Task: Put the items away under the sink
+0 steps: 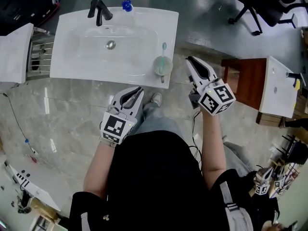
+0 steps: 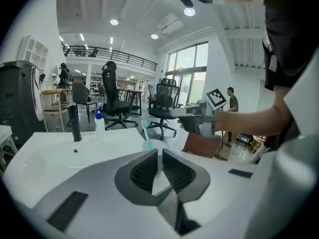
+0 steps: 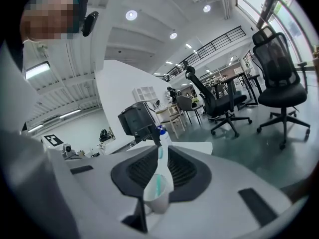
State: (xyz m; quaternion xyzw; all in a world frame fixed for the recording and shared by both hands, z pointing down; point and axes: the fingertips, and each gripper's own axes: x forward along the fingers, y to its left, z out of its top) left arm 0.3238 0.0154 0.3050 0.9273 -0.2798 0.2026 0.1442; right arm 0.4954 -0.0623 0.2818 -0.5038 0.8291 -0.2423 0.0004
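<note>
A pale green cup with a toothbrush in it stands on the front right corner of the white sink top. A blue-capped bottle stands at the back edge beside the black faucet. My left gripper is shut and empty, just short of the sink's front edge. My right gripper hovers to the right of the cup, jaws together on nothing. In the right gripper view the cup shows beyond the slit of the right gripper. In the left gripper view the cup peeks over the left gripper.
A red-brown wooden cabinet and a second white sink top stand to the right. A metal rack and a white slab are on the left. Black office chairs stand behind. The person's shoe is near the sink front.
</note>
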